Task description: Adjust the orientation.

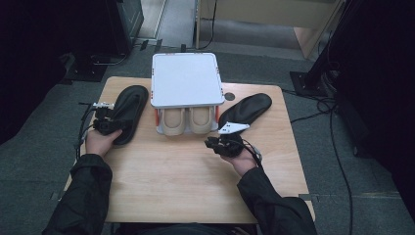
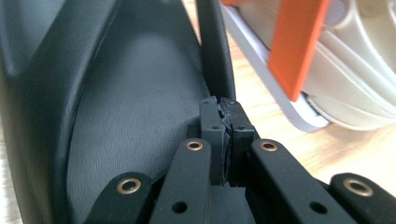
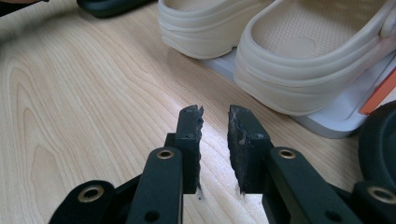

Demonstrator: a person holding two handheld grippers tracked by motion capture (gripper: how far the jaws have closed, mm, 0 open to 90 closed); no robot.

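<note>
A black insole [image 1: 131,105] lies on the left of the table, and my left gripper [image 1: 114,122] is at its near end. In the left gripper view the left gripper [image 2: 223,105] is shut on the thin raised rim of that insole [image 2: 116,93]. A second black insole [image 1: 247,108] lies on the right. My right gripper [image 1: 209,142] hovers low over bare wood in front of a pair of beige clogs [image 1: 186,122]. In the right gripper view the right gripper [image 3: 215,121] stands slightly open with nothing between its jaws, the clogs [image 3: 299,65] just beyond.
The clogs sit on the lower level of a white rack [image 1: 184,78] with orange posts [image 2: 299,42] at the back middle of the wooden table [image 1: 186,181]. Cables run over the floor on the right, and dark stands flank the table.
</note>
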